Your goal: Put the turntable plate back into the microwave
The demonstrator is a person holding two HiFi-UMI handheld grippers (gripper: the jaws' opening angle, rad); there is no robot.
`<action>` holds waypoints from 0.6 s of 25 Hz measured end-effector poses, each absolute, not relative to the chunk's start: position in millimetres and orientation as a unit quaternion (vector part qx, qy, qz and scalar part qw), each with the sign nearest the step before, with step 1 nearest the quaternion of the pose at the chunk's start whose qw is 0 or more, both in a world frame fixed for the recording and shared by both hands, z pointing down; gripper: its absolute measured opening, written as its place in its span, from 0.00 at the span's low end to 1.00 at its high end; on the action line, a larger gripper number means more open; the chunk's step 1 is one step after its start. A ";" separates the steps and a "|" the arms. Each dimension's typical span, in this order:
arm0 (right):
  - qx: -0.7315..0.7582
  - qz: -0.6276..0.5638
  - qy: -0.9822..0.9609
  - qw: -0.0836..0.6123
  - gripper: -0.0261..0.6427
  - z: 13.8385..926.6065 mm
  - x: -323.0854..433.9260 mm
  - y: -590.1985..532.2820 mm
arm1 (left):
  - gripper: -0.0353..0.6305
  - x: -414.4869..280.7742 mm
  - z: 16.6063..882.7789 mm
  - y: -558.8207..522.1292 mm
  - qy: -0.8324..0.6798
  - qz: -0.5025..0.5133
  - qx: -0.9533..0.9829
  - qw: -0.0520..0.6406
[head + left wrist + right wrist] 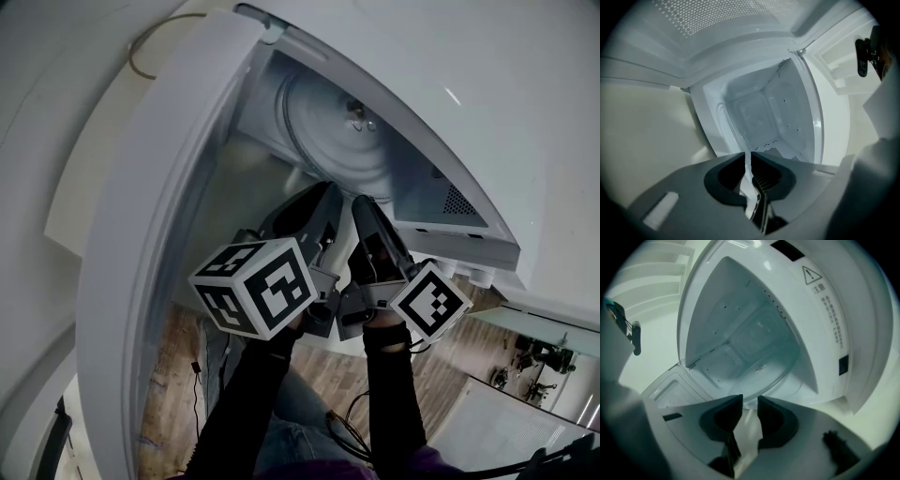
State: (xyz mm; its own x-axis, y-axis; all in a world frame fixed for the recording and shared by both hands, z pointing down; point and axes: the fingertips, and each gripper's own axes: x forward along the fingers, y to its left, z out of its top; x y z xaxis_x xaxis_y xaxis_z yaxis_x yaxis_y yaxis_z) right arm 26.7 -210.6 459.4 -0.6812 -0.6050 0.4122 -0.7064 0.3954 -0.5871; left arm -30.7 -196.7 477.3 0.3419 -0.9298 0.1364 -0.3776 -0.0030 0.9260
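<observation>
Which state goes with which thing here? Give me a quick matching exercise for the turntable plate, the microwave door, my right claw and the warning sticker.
Things:
1. turntable plate
2. microwave door
3. right claw
4. warning sticker

States:
A. swung open
B. on the front frame, beside the opening
C. closed on the plate's rim
D. reaching into the cavity

Pairs: 1-D, 2-A, 3-C, 4-B

Black sleeves [246, 394], white cubes [255, 286] with black square markers, dark grey fingers [724, 180]
</observation>
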 end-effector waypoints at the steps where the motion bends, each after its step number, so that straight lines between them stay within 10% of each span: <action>1: 0.393 0.382 -0.833 0.068 0.20 459.4 26.3 -210.5 | 0.12 -30.6 477.3 -196.8 -0.504 -0.275 0.652 0.496; 15: 0.389 0.365 -0.841 0.092 0.20 464.6 17.4 -213.2 | 0.11 -37.3 480.4 -203.3 -0.520 -0.267 0.647 0.490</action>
